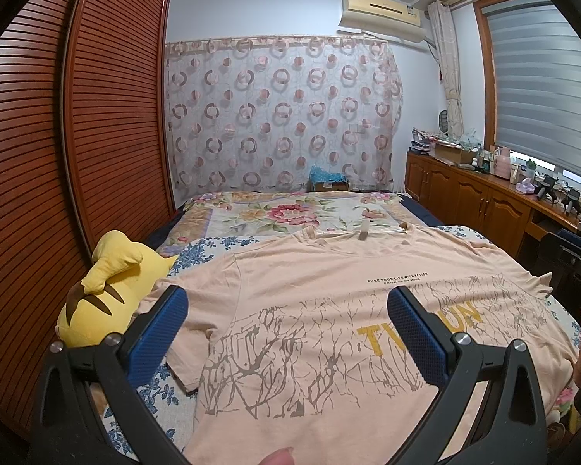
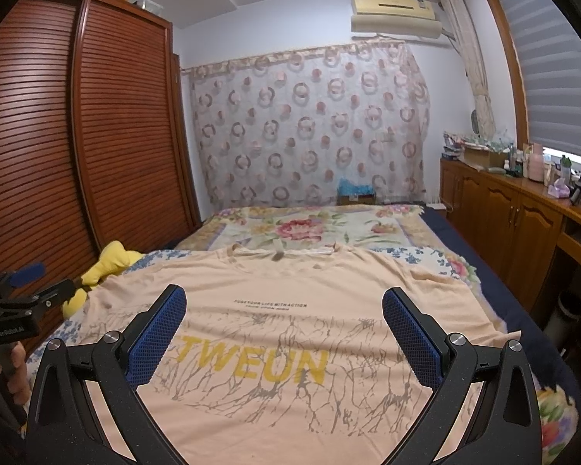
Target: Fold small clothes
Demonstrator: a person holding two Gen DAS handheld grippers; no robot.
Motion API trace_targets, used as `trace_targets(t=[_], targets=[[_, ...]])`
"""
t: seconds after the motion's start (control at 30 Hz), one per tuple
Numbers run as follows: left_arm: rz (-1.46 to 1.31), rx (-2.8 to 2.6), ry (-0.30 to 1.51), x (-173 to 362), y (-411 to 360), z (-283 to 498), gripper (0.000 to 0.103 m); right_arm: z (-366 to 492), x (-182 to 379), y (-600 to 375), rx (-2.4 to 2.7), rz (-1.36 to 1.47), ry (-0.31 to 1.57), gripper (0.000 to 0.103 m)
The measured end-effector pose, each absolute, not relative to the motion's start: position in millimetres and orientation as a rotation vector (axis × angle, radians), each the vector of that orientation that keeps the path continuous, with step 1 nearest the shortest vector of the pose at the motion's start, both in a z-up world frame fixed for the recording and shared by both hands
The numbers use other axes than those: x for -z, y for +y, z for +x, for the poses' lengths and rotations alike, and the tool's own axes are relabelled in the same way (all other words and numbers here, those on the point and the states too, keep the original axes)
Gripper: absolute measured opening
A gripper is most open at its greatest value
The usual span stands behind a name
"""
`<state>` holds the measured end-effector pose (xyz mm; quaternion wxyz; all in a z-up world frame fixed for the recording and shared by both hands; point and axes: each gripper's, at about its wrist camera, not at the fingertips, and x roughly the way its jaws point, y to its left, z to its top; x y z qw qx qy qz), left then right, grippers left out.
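Your left gripper (image 1: 286,329) and right gripper (image 2: 284,333): both wide open, empty | shirt (image 2: 290,290) flat on bed (image 2: 302,228) | risk: pinching the quilt too, dragging it along.

Each gripper is a matte black frame of two angled arms with triangular cut-outs. On the left gripper (image 1: 286,310) and the right gripper (image 2: 284,312), every arm carries two round silver screw heads near its pivot. The fingers (image 1: 414,333) are lined with blue pads of fine dotted texture. At the left edge of the right wrist view, the other gripper's black body bears small white lettering.
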<state>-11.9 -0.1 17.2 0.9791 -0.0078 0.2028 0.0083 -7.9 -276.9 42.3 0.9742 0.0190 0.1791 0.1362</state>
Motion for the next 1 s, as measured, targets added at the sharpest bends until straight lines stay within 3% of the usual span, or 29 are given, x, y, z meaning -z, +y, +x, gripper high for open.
trace_targets(t=[0.57, 1.0], targets=[[-0.009, -0.017, 0.42, -23.4, 1.1, -13.6, 0.103, -8.5, -45.4, -269.2, -0.287, 0.033, 0.367, 0.103], [-0.001, -0.039, 0.548, 11.9, 72.5, 13.9, 0.103, 26.2, -28.2, -220.9, -0.409, -0.09, 0.484, 0.103]])
